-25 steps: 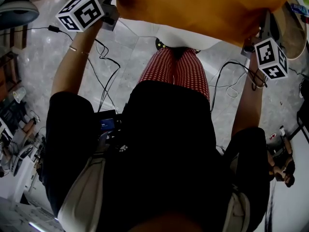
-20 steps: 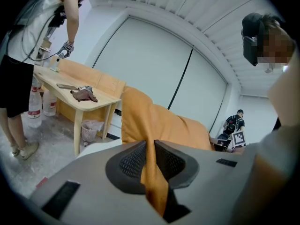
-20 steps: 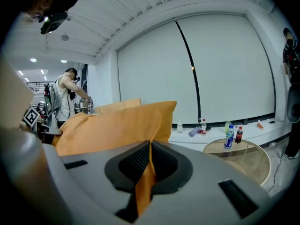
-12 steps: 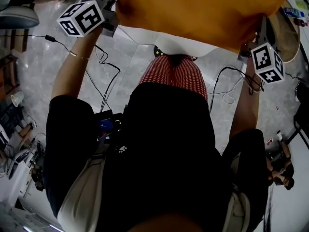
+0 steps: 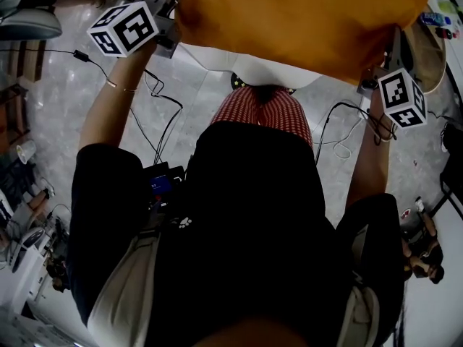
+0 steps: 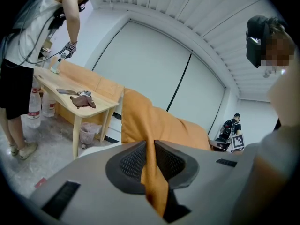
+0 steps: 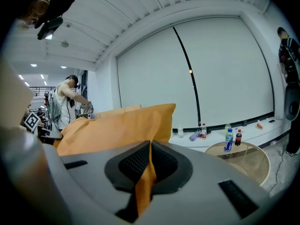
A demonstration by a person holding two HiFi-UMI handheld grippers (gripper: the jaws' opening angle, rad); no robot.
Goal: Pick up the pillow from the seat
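- Head view is showing the orange pillow (image 5: 304,20) stretching across the top of the picture, with the left gripper (image 5: 172,26) at one end and the right gripper (image 5: 376,76) at the other.
- Left gripper view is showing the jaws nearly together and pinching a fold of the pillow's cover, with the orange cloth running down through the narrow gap between the pads.
- Right gripper view is showing the same at the other corner: the jaws are pressing tight on a thin fold of orange fabric.
- The pillow is hanging between the two grippers, spreading out in front of the person, above the white seat (image 5: 217,55), whose edge is peeking out under it.
- Judging from this, the grasping is done and the lifting is well under way; the pillow is looking raised off the seat, though from above I am not seeing whether its underside is fully clear.
- What is remaining is only carrying it up and away while both pinches are holding.
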